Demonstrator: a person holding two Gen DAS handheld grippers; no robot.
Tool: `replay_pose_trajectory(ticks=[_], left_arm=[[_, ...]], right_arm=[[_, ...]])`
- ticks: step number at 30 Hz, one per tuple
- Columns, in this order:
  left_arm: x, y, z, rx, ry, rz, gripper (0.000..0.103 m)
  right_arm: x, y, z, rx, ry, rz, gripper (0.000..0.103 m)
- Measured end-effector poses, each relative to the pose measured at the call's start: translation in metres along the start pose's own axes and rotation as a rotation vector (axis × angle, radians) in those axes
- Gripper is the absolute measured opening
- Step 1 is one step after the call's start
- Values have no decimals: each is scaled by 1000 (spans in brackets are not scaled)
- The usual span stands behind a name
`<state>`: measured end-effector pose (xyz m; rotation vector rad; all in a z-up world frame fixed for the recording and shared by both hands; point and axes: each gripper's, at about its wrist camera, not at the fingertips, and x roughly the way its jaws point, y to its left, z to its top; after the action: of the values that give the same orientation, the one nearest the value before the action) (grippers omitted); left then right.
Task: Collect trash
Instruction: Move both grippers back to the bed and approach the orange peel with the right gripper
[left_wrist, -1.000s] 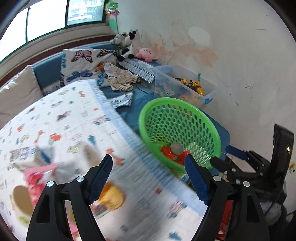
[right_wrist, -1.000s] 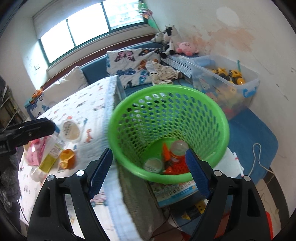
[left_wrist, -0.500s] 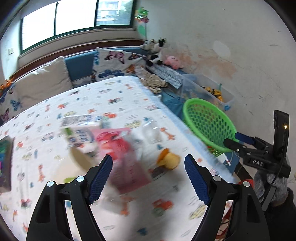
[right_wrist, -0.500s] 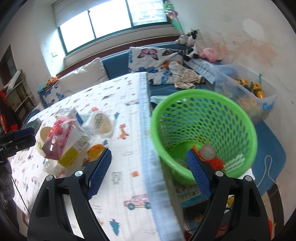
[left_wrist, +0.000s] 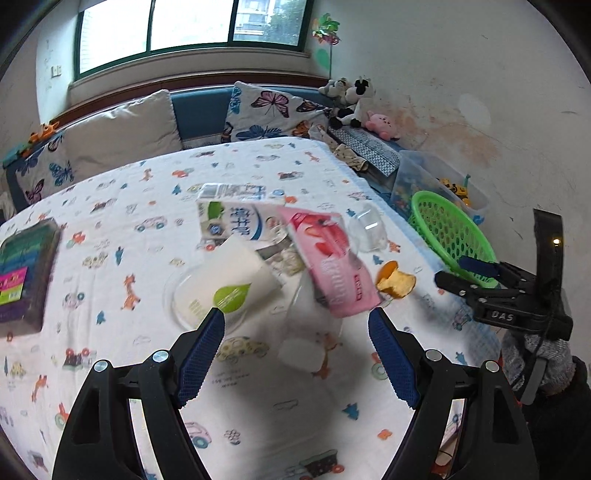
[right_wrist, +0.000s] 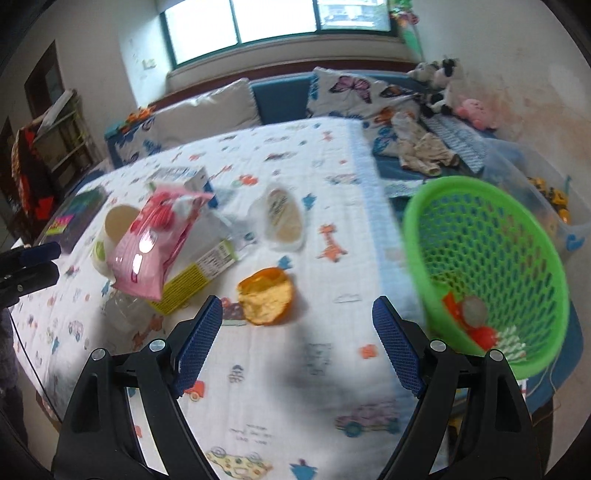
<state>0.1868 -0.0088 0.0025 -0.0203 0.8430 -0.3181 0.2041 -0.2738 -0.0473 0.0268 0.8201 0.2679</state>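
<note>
Two grippers hover over a table spread with a white cartoon-print cloth (left_wrist: 122, 192), and both stand wide apart with nothing between their blue pads.

Taking the pink snack bag (left_wrist: 328, 262) as the landmark: the left gripper (left_wrist: 295, 354) hangs just on the near side of it, the bag's lower corner reaching toward the gap between the fingers without touching either one. A white paper cup with a green leaf mark (left_wrist: 229, 284) lies on its side just left of the bag, its rim close to the left fingertip. Behind the bag lies a milk carton (left_wrist: 236, 221); to its right sit a clear plastic lid (left_wrist: 367, 229) and a crumpled orange wrapper (left_wrist: 395, 282).

In the right wrist view the right gripper (right_wrist: 295, 339) hangs well right of the pink snack bag (right_wrist: 155, 243), with the crumpled orange wrapper (right_wrist: 266, 301) just beyond the gap between its fingers, nearer the left one. A yellow box (right_wrist: 192, 277) pokes out from under the bag. Farther right, past the table edge, a green mesh basket (right_wrist: 491, 258) holds red and white scraps.
</note>
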Motion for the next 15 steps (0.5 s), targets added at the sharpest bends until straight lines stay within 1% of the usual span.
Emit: replay_pose_trajectory(ticks=[7,9,15], left_arm=[[0,12,-8,-21,9,1,77],[2,15,-8,-26,12,2,77],[5,24,-8,-19,17,15,77]], right_arm=[[33,17,-2,-38,55,5,80],[43,18,-2,-43,75,1,76],[63,23,-2,-53,101,-13,73]])
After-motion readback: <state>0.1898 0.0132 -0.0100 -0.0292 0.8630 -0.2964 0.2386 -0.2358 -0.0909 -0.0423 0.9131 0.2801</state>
